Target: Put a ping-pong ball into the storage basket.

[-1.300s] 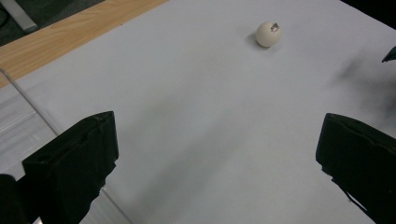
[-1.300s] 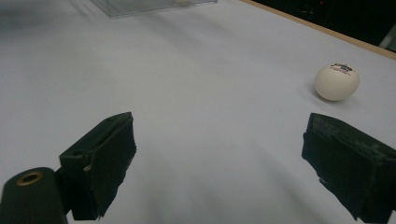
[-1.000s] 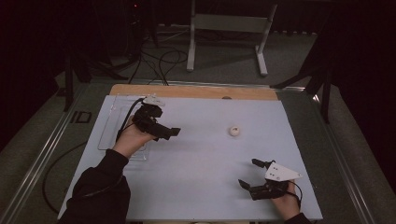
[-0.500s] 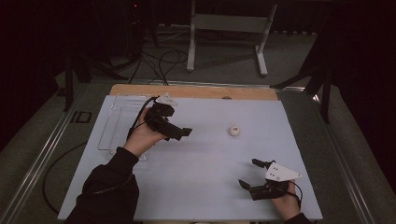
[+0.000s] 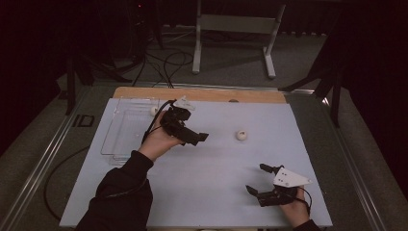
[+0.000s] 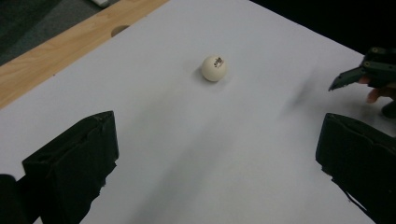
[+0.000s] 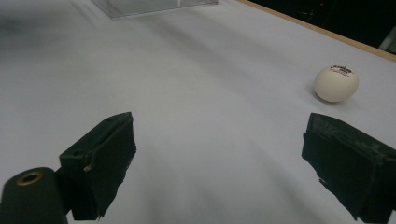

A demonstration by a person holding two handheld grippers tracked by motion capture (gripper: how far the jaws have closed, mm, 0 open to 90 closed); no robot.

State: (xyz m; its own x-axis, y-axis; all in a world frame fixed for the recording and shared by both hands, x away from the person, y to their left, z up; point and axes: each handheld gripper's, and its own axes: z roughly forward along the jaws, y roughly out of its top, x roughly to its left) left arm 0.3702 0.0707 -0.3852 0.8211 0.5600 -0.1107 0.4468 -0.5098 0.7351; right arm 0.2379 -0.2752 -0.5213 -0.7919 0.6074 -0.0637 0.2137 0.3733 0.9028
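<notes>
From the high view, the left gripper (image 5: 192, 137) hangs above the white table (image 5: 202, 192), its fingers spread wide and aimed toward the ball (image 5: 241, 135), which sits on the table well ahead of them with bare surface between. Behind those fingers lies a clear tray (image 5: 122, 132) with a second ball (image 5: 154, 111) at its far end (likely where this one is bound). The right gripper (image 5: 262, 180) rests low near the table's front edge, fingers wide, well apart from the ball; it seems parked to keep out of the way.

In the left gripper view, the ball (image 6: 214, 68) lies ahead of the two wide fingers (image 6: 74, 168), nearer the left one than centred, its printed logo facing up. Being round, it has no long axis to line up with.

In the right gripper view, the ball (image 7: 336, 83) sits just beyond the right finger (image 7: 348, 163), logo up; both fingers stand wide and hold nothing.
</notes>
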